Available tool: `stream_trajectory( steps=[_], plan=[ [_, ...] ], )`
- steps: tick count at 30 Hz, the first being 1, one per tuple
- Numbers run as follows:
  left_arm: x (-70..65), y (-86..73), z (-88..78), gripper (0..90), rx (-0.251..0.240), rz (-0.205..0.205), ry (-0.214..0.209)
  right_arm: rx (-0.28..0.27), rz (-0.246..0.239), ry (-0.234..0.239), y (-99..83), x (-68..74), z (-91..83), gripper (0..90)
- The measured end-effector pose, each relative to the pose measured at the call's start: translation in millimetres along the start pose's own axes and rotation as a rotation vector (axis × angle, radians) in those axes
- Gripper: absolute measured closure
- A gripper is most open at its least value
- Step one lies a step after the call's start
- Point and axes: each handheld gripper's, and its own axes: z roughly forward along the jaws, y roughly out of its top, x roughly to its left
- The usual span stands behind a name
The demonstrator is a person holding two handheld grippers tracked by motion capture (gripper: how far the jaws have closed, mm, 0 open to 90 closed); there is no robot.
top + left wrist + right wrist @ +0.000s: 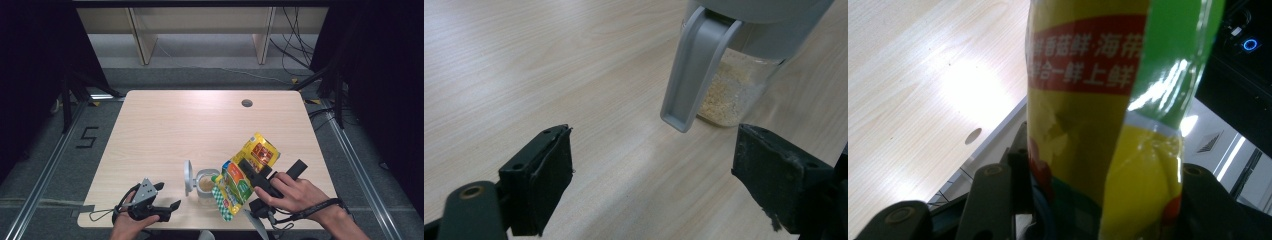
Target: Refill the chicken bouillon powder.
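Observation:
A yellow, green and red foil seasoning bag (241, 176) hangs tilted over the table's front edge, its lower end down beside the jar's mouth. My right gripper (251, 176) is shut on it, and the bag (1108, 125) stands squeezed between the jaws in the right gripper view. Just left of the bag stands a small glass jar (205, 184) with beige granules inside and its grey flip lid (187, 177) swung open. My left gripper (167, 207) rests open near the front edge, left of the jar. In the left gripper view the jar (736, 85) and its lid arm (694, 70) lie ahead of the open jaws.
The light wooden table (200, 125) has a round cable hole (246, 103) at its far right. Metal frame rails and cables run along the floor on both sides. Shelving legs stand beyond the far edge.

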Motion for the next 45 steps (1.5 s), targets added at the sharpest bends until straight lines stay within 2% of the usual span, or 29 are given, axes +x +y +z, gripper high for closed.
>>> stream_trajectory(
  steps=[1, 2, 3, 4, 6, 7, 9, 10, 12, 13, 15, 17, 18, 22, 23, 24, 25, 27, 28, 29, 30, 34, 35, 37, 41, 42, 43, 44, 45],
  plan=[
    [1.5, 0.1, -0.1, 15.7, 0.006, 0.016, 0.005, 0.001, 0.003, 0.003, -0.1, 0.4, -0.2, 56.0],
    [0.0, -0.4, 0.6, 15.7, -0.003, -0.006, 0.0, -0.005, -0.012, -0.002, -0.3, -0.2, 0.0, 56.0],
    [-0.2, -0.4, 0.5, 15.7, -0.003, -0.007, 0.001, -0.004, -0.013, -0.003, -0.2, 0.1, -0.1, 56.0],
    [1.2, 0.0, -0.3, 15.7, 0.005, 0.013, 0.005, -0.004, -0.012, -0.001, -0.2, 0.1, -0.3, 56.0],
    [-0.9, -0.7, -0.1, 15.7, 0.001, -0.023, 0.004, -0.004, 0.005, -0.002, -0.2, 0.9, -1.2, 56.0],
    [-0.8, -0.7, -0.1, 15.7, 0.002, -0.02, 0.004, -0.011, 0.036, -0.014, -0.1, 2.6, -1.2, 56.1],
    [1.1, -0.4, 0.1, 15.7, 0.01, 0.011, 0.002, -0.01, 0.038, -0.014, -0.3, 2.6, -2.0, 56.1],
    [0.7, -0.5, 0.2, 15.7, 0.012, 0.009, 0.006, -0.003, -0.002, -0.005, -1.3, 0.4, -3.1, 56.2],
    [0.2, -0.5, 0.4, 15.7, 0.01, 0.008, 0.004, -0.006, -0.007, -0.003, -1.5, 0.6, -3.5, 56.2],
    [-1.1, -0.6, 1.2, 15.7, 0.0, -0.007, 0.001, -0.006, 0.04, -0.018, -1.2, 3.5, -3.7, 56.2],
    [0.2, -0.5, 0.8, 15.7, 0.011, 0.01, 0.004, -0.01, 0.043, -0.024, -1.7, 3.9, -3.8, 56.2],
    [-0.2, -0.8, 1.5, 15.7, 0.005, 0.001, -0.002, -0.006, 0.052, -0.017, -1.7, 4.7, -4.1, 56.3],
    [0.0, -0.7, 1.5, 15.7, 0.005, 0.003, -0.001, -0.008, 0.04, -0.015, -2.0, 4.7, -3.8, 56.3],
    [0.1, -0.4, 1.0, 15.7, 0.011, 0.016, 0.001, -0.008, 0.052, -0.01, 0.3, 7.9, -2.6, 56.3],
    [-0.3, -0.4, 1.0, 15.7, 0.009, 0.013, 0.0, -0.011, 0.045, -0.019, 0.7, 8.2, -2.4, 56.3],
    [-2.3, -0.7, 1.2, 15.7, 0.005, -0.016, -0.002, -0.007, 0.005, -0.001, 0.5, 5.7, -2.5, 56.3],
    [-1.1, 0.0, 0.8, 15.7, 0.0, 0.01, -0.004, -0.005, 0.029, -0.006, 1.3, 7.4, -2.3, 56.3],
    [-1.6, -0.4, 0.8, 15.7, 0.0, -0.005, -0.004, -0.016, 0.044, -0.015, 2.4, 7.9, -0.7, 56.4],
    [-2.3, -0.7, 0.9, 15.7, 0.006, -0.015, -0.002, -0.007, 0.01, -0.006, 2.1, 5.9, -1.0, 56.4],
    [-1.4, -0.3, 1.3, 15.7, 0.003, 0.007, -0.002, -0.002, 0.017, -0.005, 2.6, 6.1, -1.3, 56.4],
    [-1.6, -0.3, 1.0, 15.7, 0.006, 0.007, -0.003, -0.011, 0.055, -0.018, 3.6, 8.0, -0.4, 56.4],
    [-1.3, -0.1, 1.0, 15.7, 0.005, 0.008, -0.003, -0.017, 0.051, -0.018, 3.7, 7.7, -0.6, 56.4],
    [-1.1, -0.2, 1.1, 15.7, 0.005, 0.008, -0.002, -0.008, 0.016, -0.007, 2.8, 5.7, -1.5, 56.5],
    [-1.7, -0.4, 1.6, 15.7, 0.0, -0.001, -0.003, -0.008, 0.016, -0.005, 2.6, 5.9, -1.7, 56.5],
    [-0.3, -0.1, 0.8, 15.7, 0.016, 0.026, 0.004, -0.006, 0.018, -0.009, 3.0, 6.9, -2.4, 56.6],
    [-2.1, -0.4, 2.0, 15.7, 0.0, 0.002, -0.003, -0.02, -0.006, -0.011, 3.2, 5.3, -1.5, 56.6],
    [-2.2, -0.4, 2.0, 15.7, 0.002, 0.0, -0.004, -0.015, 0.056, -0.007, 4.0, 9.0, -1.4, 56.6],
    [-2.2, -0.4, 2.0, 15.7, 0.001, 0.0, -0.004, -0.013, 0.077, -0.01, 4.9, 10.3, -1.1, 56.6],
    [-0.3, 0.0, 1.2, 15.7, 0.014, 0.025, 0.003, -0.02, 0.055, -0.017, 4.5, 9.3, -0.4, 56.6]
  ],
)
